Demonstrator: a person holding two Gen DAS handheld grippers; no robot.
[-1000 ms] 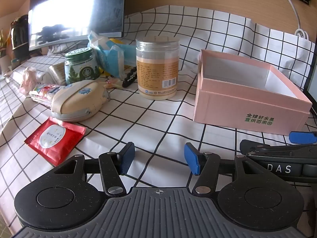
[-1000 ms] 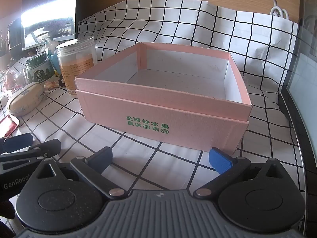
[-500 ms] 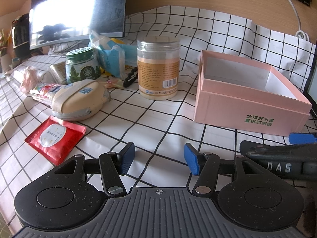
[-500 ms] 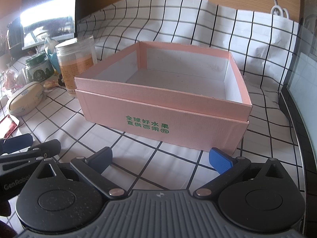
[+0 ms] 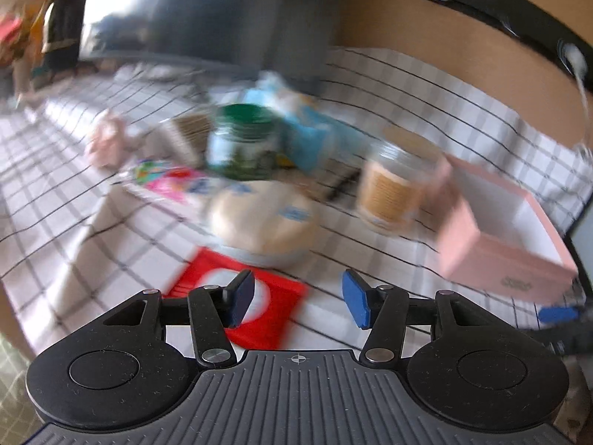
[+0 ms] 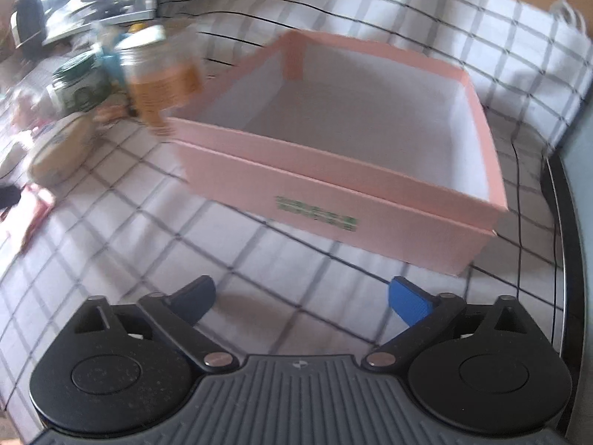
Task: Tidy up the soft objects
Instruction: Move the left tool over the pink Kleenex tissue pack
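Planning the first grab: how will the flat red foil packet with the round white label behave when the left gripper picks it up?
The flat red packet lies thin against the checked cloth, so pads may struggle to get under it. It looks light and probably floppy. Its glossy face may be slippery.

Two jars stand on the checked cloth — one with a green lid, one taller with an orange label. One pink box, open on top. One beige pouch. One red packet. One bright printed packet, one blue-and-white bag, and one pale pink bundle — too blurred to tell more. Two grippers, each with two blue fingertips.
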